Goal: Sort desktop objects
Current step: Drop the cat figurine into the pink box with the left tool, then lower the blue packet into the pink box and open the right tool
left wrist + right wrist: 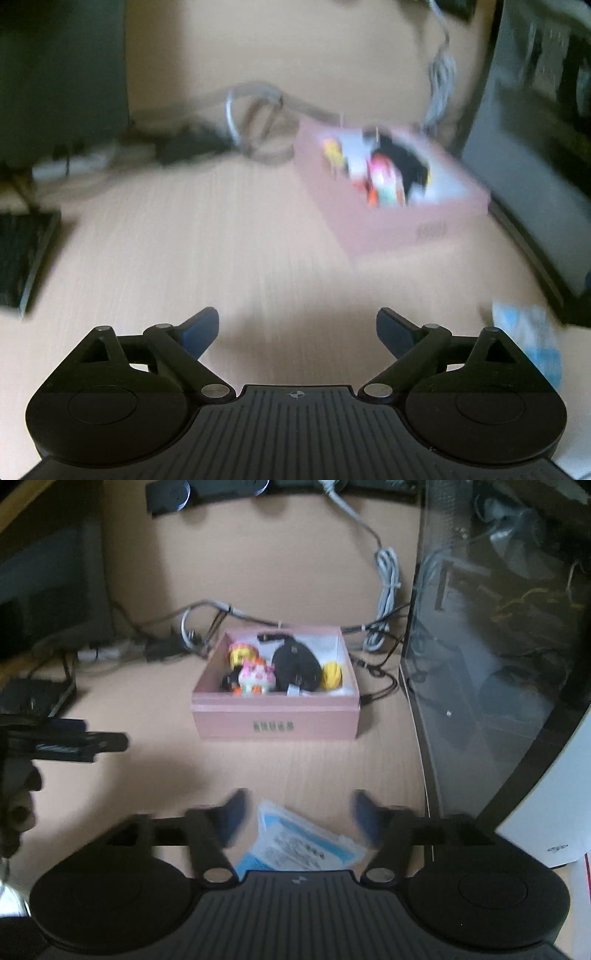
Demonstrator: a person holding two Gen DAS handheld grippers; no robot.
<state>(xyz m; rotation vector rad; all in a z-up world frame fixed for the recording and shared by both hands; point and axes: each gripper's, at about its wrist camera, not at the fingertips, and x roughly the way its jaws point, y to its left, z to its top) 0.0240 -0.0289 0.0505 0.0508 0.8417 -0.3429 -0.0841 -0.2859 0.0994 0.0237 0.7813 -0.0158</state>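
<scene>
Pink box (277,720) holds toys (255,675); both grippers' fingers (197,330) spread wide, gripping nothing.

A box (275,720) stands on the desk (295,768) toward its back edge, with 1 computer case (498,646) just to its right. In the box, toys (255,675) lie at the left, a mouse (295,664) in the middle and a ball (331,675) at the right. Cables (207,616) run behind the box along the back edge. A packet (299,842) lies on the desk before the box, near the front edge. A keyboard (33,698) sits at the desk's left edge.
</scene>
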